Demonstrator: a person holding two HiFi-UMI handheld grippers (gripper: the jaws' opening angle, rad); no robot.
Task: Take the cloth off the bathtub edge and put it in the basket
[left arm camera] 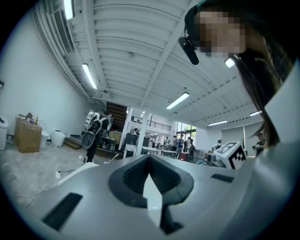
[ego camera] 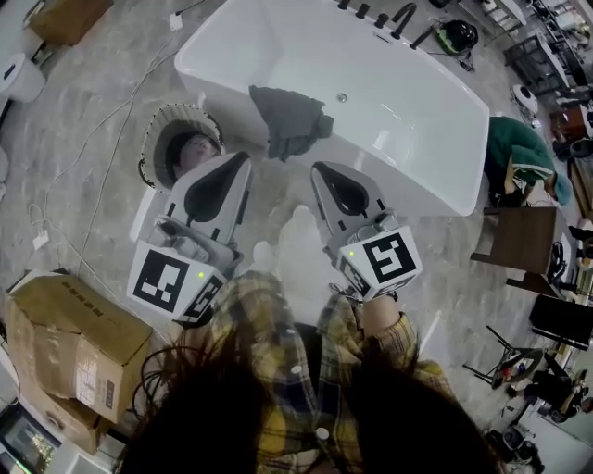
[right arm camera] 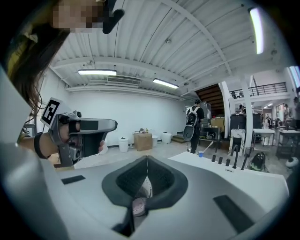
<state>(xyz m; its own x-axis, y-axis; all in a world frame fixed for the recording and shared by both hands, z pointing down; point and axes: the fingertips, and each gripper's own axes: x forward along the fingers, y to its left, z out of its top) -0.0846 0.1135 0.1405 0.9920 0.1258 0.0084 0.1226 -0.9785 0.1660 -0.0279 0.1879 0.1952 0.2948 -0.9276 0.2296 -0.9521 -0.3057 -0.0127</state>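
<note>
Dark hair (ego camera: 306,417) and a plaid shirt (ego camera: 269,324) fill the bottom of the head view, at 6 o'clock. Just above them the two tongs point up toward 12. The left tongs (ego camera: 238,169) have their jaws pressed together tip to tip, and the left gripper view shows the dark pads meeting in a point with only the far room beyond them. The right tongs (ego camera: 323,176) are closed the same way, gripping no object; the right gripper view shows the pads meeting. Neither touches the task's things. The cloth (ego camera: 289,120), grey and crumpled, sits at 12 o'clock just beyond both tips. It is draped over the near rim of the white tub (ego camera: 435,199), with most of it lying on the inner wall. The tub's basin shows a small drain (ego camera: 342,96) at 1 o'clock of the cloth and dark taps (ego camera: 380,17) on the far rim. The basket (ego camera: 157,125), round with a pale rim, stands on the floor at 9 o'clock of the cloth, close against the tub's outer wall and just beside the left tips. Its inside is dark, with a pale shape I cannot make out. A cardboard box (ego camera: 65,343) sits at 8 o'clock and a chair (ego camera: 519,236) at 3.
</note>
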